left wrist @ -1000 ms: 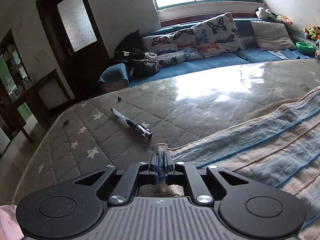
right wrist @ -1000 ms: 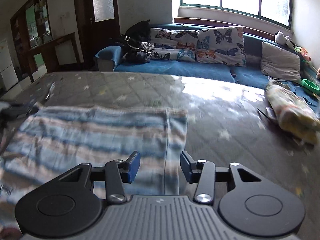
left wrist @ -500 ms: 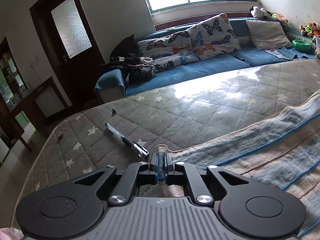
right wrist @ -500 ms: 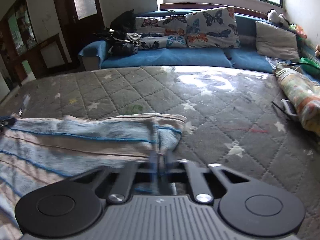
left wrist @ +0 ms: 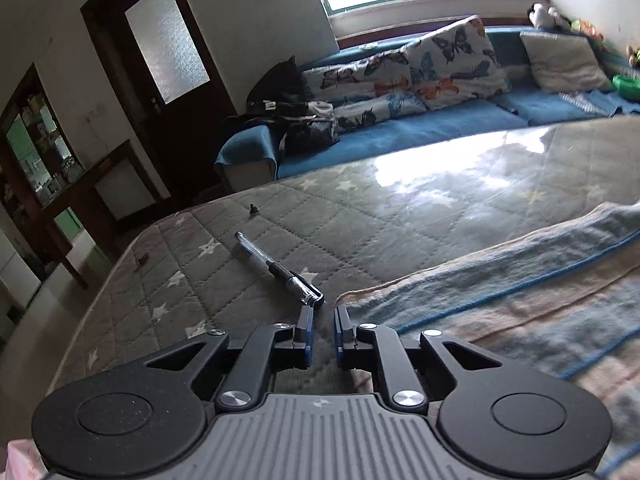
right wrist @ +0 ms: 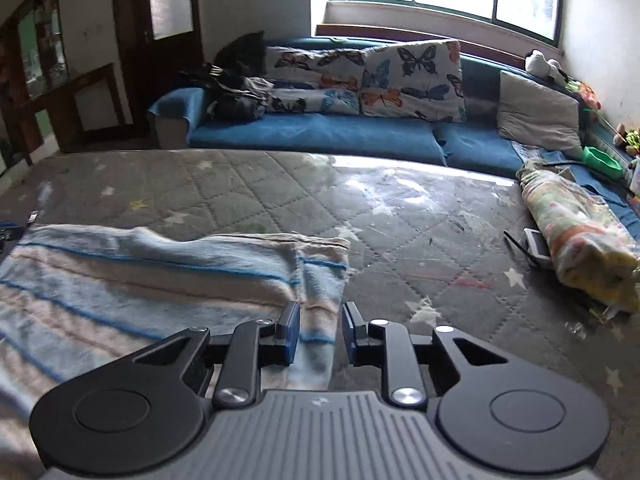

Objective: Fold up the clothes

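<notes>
A blue, beige and pink striped towel (left wrist: 500, 292) lies folded on the grey quilted mattress (left wrist: 400, 216). My left gripper (left wrist: 322, 312) is open and empty, its jaws a small gap apart just left of the towel's near-left corner. In the right wrist view the towel (right wrist: 140, 276) spreads to the left. My right gripper (right wrist: 319, 316) is open, its jaws on either side of the towel's right edge strip without closing on it.
A black and silver pen (left wrist: 276, 270) lies on the mattress just ahead of my left gripper. A rolled flowery blanket (right wrist: 576, 236) and a small white device (right wrist: 534, 242) lie at the right. A blue sofa (right wrist: 320, 132) with butterfly pillows stands behind.
Both grippers were shut on the towel's corners half a second ago and have now opened and let go. The towel's far edge has settled onto the mattress.
</notes>
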Demonstrator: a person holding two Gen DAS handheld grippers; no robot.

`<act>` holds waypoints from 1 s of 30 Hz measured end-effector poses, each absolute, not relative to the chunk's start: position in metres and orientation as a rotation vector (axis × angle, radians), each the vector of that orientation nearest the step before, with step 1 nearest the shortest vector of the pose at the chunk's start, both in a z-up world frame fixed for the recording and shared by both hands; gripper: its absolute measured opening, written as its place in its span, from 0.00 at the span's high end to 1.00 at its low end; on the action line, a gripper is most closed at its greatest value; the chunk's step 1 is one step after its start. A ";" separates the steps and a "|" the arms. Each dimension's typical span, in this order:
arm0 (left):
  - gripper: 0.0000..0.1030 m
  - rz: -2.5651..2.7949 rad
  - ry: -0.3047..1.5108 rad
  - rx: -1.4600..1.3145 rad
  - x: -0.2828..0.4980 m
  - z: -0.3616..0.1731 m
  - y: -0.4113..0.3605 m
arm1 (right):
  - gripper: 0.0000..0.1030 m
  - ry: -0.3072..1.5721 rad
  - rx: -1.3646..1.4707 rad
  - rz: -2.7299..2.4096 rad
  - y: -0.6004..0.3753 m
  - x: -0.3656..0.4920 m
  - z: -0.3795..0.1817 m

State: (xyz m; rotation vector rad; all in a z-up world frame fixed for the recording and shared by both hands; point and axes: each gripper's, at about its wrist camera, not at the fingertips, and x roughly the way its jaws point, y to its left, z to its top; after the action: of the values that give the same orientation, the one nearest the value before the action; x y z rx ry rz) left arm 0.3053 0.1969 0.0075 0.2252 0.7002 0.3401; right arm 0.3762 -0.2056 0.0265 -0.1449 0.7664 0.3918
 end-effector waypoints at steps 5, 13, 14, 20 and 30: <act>0.73 0.237 0.685 0.234 0.267 0.020 0.168 | 0.77 0.762 -0.170 0.503 -0.204 0.328 0.045; 0.70 0.111 0.694 0.191 0.196 0.026 0.133 | 0.76 0.783 -0.243 0.700 -0.186 0.232 0.051; 0.70 0.105 0.697 0.179 0.187 0.026 0.132 | 0.76 0.787 -0.255 0.728 -0.183 0.218 0.050; 0.70 0.112 0.711 0.104 0.138 0.012 0.132 | 0.76 0.763 -0.359 0.863 -0.148 0.153 0.038; 0.66 0.122 0.703 0.040 0.095 0.003 0.145 | 0.76 0.636 -0.537 0.860 -0.099 0.116 0.020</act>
State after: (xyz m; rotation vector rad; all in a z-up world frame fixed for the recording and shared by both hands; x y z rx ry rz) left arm 0.0950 0.1447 0.0032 0.0399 0.7027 0.1215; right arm 0.1163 -0.0990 0.0198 -0.5367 0.6363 0.8596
